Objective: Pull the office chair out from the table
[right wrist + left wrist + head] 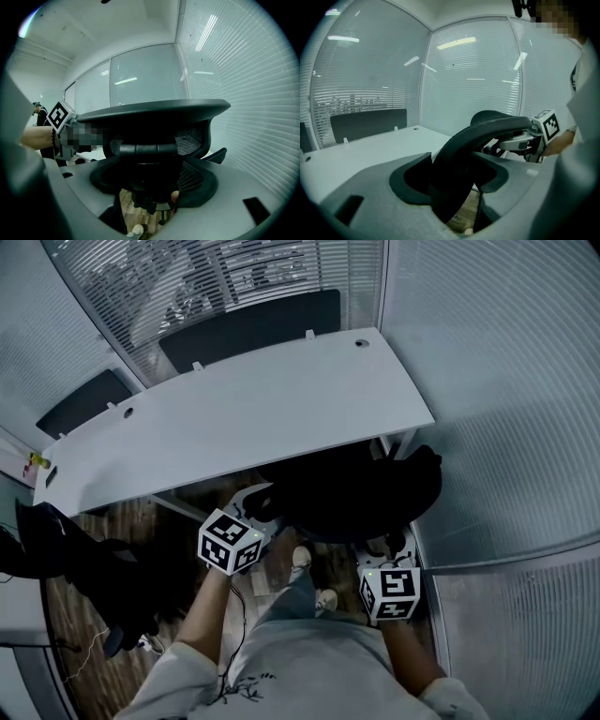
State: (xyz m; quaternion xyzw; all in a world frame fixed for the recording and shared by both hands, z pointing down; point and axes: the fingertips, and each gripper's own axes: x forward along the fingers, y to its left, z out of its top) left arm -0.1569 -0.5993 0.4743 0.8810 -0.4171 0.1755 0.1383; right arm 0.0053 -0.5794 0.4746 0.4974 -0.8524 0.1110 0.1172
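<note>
We reach both arms forward and slightly downward, left forearm [208,610] and right forearm [405,648] bare. Our left hand-held gripper [255,507] sets its jaws wide around the back rim of the office chair [356,488], pads apparently pressing on it. Our right hand-held gripper [392,547] clamps the chair's back at its other side.
</note>
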